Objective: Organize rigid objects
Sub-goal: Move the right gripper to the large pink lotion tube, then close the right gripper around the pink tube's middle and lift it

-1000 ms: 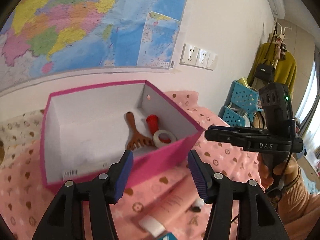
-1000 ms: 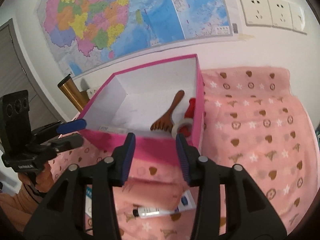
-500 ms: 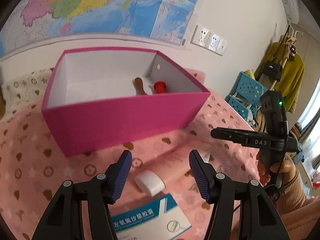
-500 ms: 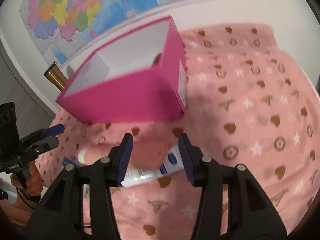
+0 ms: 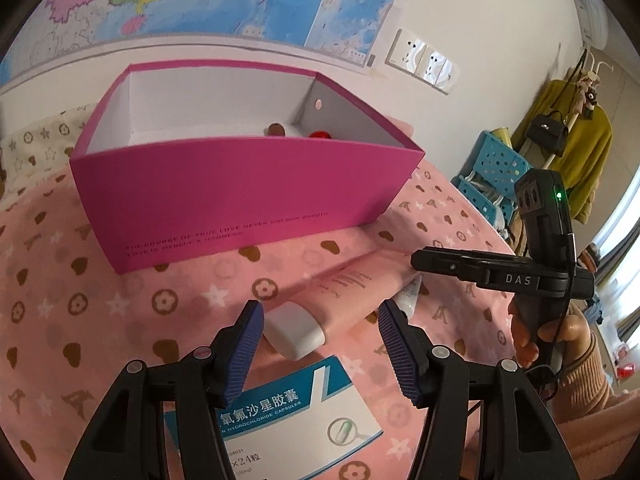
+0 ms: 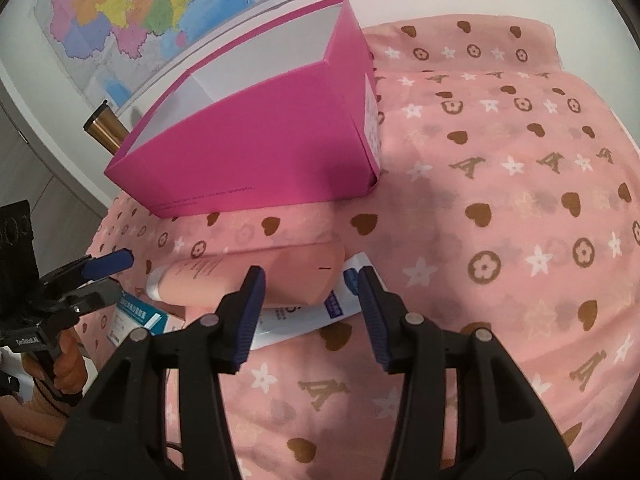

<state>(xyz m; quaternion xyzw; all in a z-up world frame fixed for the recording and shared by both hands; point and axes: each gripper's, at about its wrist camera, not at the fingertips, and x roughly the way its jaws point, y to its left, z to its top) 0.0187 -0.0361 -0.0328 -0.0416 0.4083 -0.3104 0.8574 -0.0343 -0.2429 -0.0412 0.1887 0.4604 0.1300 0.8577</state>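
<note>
A magenta box stands on the pink patterned cloth; it also shows in the right wrist view. Inside it I see the tip of a brown handle and a red item. A pink tube with a white cap lies in front of the box, also in the right wrist view. A white and blue medicine box lies nearest me. My left gripper is open just above the cap. My right gripper is open over the tube's flat end and a white tube.
A map and wall sockets are on the wall behind. Blue baskets and a coat rack with a yellow garment stand at the right. A brass cylinder stands left of the box.
Both grippers have come down and closer to the items in front of the box. The box now fills more of the view and its contents are mostly hidden.
</note>
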